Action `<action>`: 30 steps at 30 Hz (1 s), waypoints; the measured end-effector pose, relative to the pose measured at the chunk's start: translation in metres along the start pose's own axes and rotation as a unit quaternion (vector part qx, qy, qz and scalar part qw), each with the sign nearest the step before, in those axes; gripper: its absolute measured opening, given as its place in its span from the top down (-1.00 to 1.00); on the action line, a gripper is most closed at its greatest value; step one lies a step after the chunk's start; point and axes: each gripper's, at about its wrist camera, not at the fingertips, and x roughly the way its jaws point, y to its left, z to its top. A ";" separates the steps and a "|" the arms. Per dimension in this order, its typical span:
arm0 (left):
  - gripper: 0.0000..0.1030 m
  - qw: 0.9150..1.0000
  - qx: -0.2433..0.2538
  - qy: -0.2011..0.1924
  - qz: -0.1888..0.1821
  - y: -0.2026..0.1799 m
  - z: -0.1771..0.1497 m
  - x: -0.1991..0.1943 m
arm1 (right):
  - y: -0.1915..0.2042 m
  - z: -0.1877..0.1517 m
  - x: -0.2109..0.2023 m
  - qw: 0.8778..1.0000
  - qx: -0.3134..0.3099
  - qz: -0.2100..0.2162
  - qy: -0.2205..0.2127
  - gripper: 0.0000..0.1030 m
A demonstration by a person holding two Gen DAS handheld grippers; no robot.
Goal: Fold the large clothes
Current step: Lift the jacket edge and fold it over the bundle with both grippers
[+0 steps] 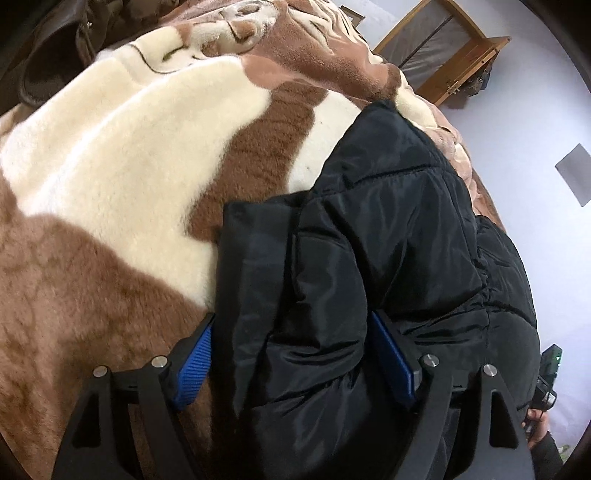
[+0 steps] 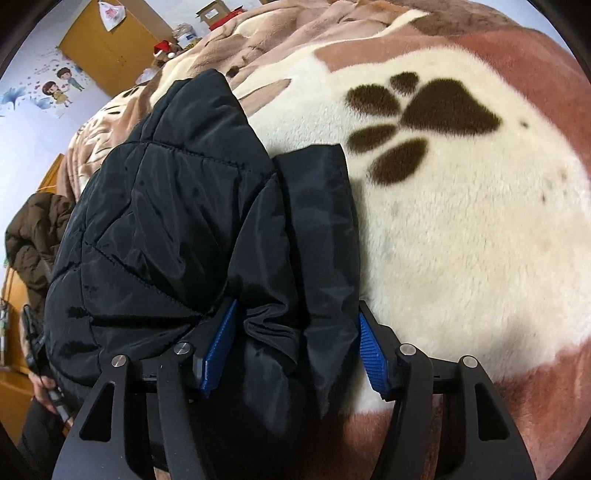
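A black padded jacket [image 1: 388, 240] lies bunched on a brown and cream plush blanket [image 1: 110, 166]. My left gripper [image 1: 295, 354] has its blue pads wide apart, with a thick fold of the jacket between them. In the right wrist view the same jacket [image 2: 177, 221] lies at the left, on the blanket [image 2: 461, 240]. My right gripper [image 2: 299, 343] also has its jaws wide apart around a fold of the jacket's edge. Neither pair of pads visibly pinches the cloth.
A wooden frame [image 1: 443, 48] stands on the pale floor past the bed's far edge. A brown puffy coat [image 2: 33, 229], a wooden cabinet [image 2: 110, 48] and boxes [image 2: 218, 13] lie beyond the bed. A dark paw print [image 2: 417, 125] marks the blanket.
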 end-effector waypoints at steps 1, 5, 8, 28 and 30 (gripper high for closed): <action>-0.61 1.000 -0.001 0.002 -0.002 0.001 0.001 0.002 | -0.001 0.003 0.003 1.000 0.003 0.006 0.001 -0.21; -0.62 1.000 0.008 0.013 0.000 -0.004 0.009 0.012 | 0.001 0.012 0.012 1.000 0.004 0.017 0.004 -0.21; -0.64 1.000 0.005 0.021 -0.007 -0.003 0.012 0.019 | 0.002 0.014 0.016 1.000 0.002 0.025 0.010 -0.20; 0.40 0.999 0.038 -0.003 0.003 -0.035 0.018 -0.006 | 0.032 0.021 -0.018 0.999 -0.035 0.002 -0.001 0.56; 0.44 0.999 0.043 -0.015 0.005 -0.041 0.021 -0.020 | 0.037 0.021 -0.033 0.999 -0.039 0.005 -0.012 0.60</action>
